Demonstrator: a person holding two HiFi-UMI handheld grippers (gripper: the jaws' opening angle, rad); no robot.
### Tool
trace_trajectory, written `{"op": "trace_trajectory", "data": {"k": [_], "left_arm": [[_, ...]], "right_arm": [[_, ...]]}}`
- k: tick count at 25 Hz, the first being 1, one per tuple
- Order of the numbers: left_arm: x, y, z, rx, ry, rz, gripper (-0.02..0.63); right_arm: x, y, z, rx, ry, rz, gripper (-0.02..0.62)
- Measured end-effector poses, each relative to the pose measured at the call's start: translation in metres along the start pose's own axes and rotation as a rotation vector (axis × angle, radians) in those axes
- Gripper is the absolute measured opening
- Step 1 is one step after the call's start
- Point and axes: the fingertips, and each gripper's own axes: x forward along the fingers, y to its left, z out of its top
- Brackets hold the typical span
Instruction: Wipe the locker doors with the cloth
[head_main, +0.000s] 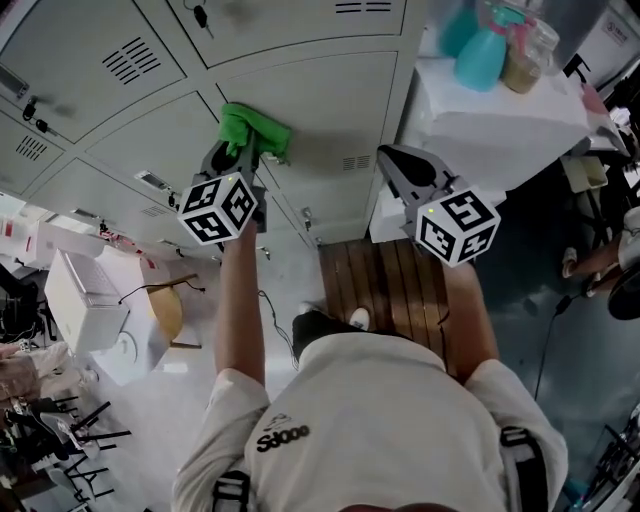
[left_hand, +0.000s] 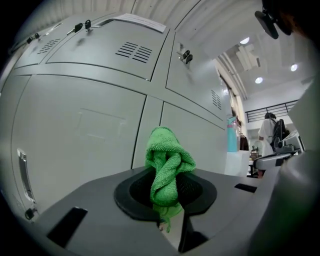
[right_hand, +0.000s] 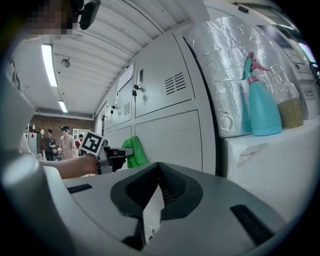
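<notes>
Green cloth is pinched in my left tool, bunched tip aimed at the grey locker door so it can rub the panel; contact I can't confirm. My right tool hangs pressed together, empty, clear of the work.

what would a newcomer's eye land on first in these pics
The bright green cloth stands out most, clamped in the left gripper and held up at a grey locker door. Next come the black-and-white marker cubes on both grippers; the right gripper hangs shut and empty beside the lockers. A teal spray bottle stands on the white ledge to the right.
</notes>
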Motion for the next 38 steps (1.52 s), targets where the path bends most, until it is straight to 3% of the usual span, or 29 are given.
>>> {"op": "trace_trajectory", "data": {"k": [13, 18, 21, 28, 33, 38], "left_arm": [[0.063, -0.118, -0.025, 0.071, 0.035, -0.251, 0.081], [0.096, -0.183, -0.041, 0.004, 0.080, -0.402, 0.081], [0.108, -0.207, -0.046, -0.031, 0.093, -0.444, 0.081], [0.100, -0.194, -0.053, 0.001, 0.111, -0.419, 0.081], [0.072, -0.139, -0.051, -0.007, 0.093, -0.297, 0.081], [0.035, -0.066, -0.050, -0.024, 0.080, -0.125, 0.081]], "right_arm": [[-0.055, -0.035, -0.025, 0.049, 0.041, -0.144, 0.008], [-0.086, -0.050, -0.029, 0.070, 0.048, -0.233, 0.008], [-0.104, -0.060, -0.032, 0.083, 0.054, -0.283, 0.008], [-0.108, -0.066, -0.032, 0.106, 0.044, -0.306, 0.008], [-0.078, -0.046, -0.027, 0.087, 0.037, -0.221, 0.008], [-0.040, -0.018, -0.029, 0.081, 0.046, -0.108, 0.008]]}}
